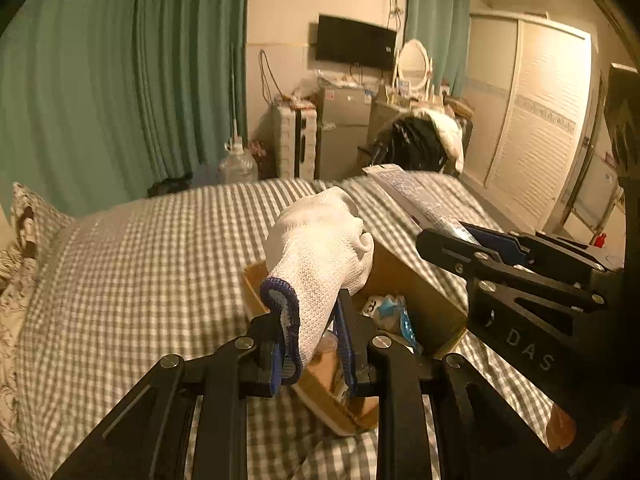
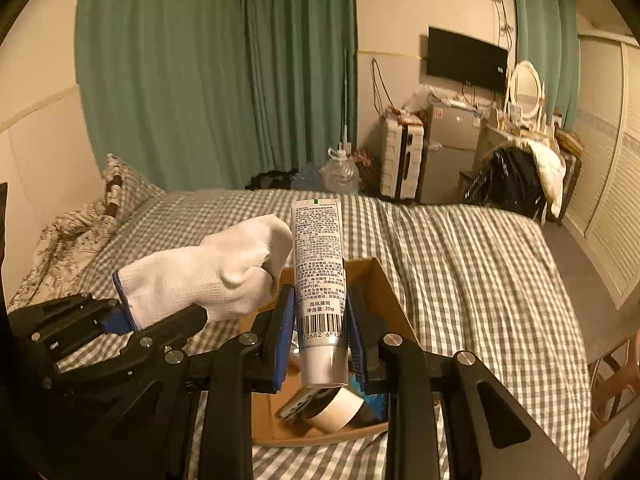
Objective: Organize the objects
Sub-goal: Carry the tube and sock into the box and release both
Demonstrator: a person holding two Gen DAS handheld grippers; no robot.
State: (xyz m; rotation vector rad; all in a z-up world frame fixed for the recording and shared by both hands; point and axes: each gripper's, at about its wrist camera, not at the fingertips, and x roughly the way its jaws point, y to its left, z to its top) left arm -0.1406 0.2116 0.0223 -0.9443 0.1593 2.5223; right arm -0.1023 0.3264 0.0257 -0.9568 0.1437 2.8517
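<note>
Left gripper pinching white glove; right gripper clamping tube (barcode showing), cardboard box at 6 o'clock.

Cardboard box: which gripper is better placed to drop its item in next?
Probably right. The right gripper holds the toothpaste tube upright directly over the open cardboard box. The left gripper holds its white glove over the box's near edge.
</note>
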